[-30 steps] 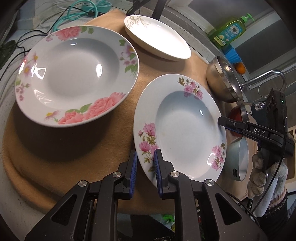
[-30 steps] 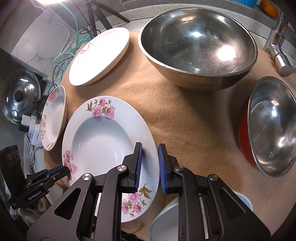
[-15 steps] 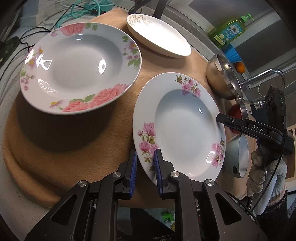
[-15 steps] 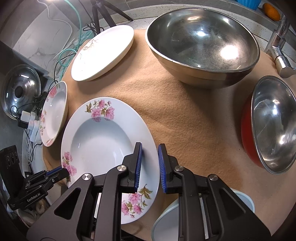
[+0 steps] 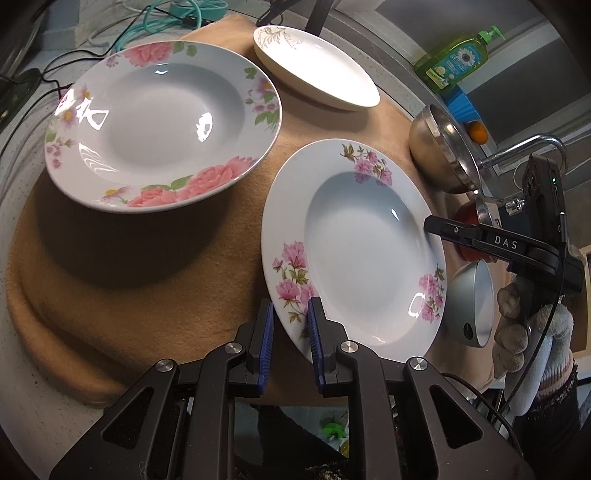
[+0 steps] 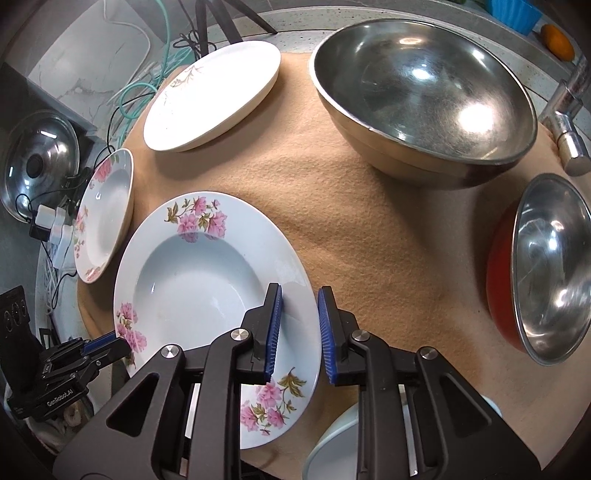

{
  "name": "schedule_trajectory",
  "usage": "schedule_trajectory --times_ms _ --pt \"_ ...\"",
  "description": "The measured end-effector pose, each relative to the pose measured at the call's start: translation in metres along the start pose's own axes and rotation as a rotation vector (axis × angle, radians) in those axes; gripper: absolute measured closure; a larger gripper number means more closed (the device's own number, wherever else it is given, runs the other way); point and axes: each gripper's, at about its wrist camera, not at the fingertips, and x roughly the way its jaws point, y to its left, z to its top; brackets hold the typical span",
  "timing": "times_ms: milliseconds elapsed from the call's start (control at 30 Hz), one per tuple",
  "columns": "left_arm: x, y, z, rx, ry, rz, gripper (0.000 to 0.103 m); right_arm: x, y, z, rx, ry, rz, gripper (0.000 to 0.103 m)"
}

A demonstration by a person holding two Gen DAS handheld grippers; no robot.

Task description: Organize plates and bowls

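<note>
A white soup plate with small pink flowers (image 5: pixel 354 254) (image 6: pixel 199 280) is lifted above the tan mat (image 5: pixel 147 266). My left gripper (image 5: pixel 290 328) is shut on its near rim. My right gripper (image 6: pixel 297 328) is shut on the opposite rim; it shows at the plate's right edge in the left wrist view (image 5: pixel 443 230). A larger plate with big pink roses (image 5: pixel 159 125) (image 6: pixel 105 214) lies to the left. A plain white plate with a gold sprig (image 5: pixel 314 66) (image 6: pixel 214 92) lies at the back.
A large steel bowl (image 6: pixel 421 99) stands at the back right of the mat. A red bowl with a steel inside (image 6: pixel 543 266) is at the right. A pale bowl (image 5: pixel 472 302) sits under the held plate's right side. Cables (image 5: pixel 166 18), a tap (image 5: pixel 524 147) and a soap bottle (image 5: pixel 458 59) ring the mat.
The flowered plate, held by both grippers, has shifted slightly nearer the rose plate. Both grips stay the same.
</note>
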Motion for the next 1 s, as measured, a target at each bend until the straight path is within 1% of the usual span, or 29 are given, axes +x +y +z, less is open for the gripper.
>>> schedule_trajectory --times_ms 233,400,567,933,1000 --pt "0.000 -0.005 -0.005 0.019 0.014 0.000 0.086 0.000 0.003 0.002 -0.025 0.004 -0.020 0.082" --pt "0.002 -0.009 -0.011 0.051 0.036 -0.002 0.085 0.000 0.004 0.003 -0.027 0.000 -0.026 0.082" --pt "0.001 -0.008 -0.013 0.057 0.040 -0.008 0.085 0.000 0.010 0.004 -0.053 -0.005 -0.054 0.082" --pt "0.001 -0.008 -0.012 0.071 0.049 -0.015 0.085 -0.001 0.008 0.005 -0.054 -0.002 -0.063 0.082" --pt "-0.002 -0.008 -0.012 0.076 0.039 -0.006 0.086 0.000 0.011 0.005 -0.054 0.000 -0.066 0.082"
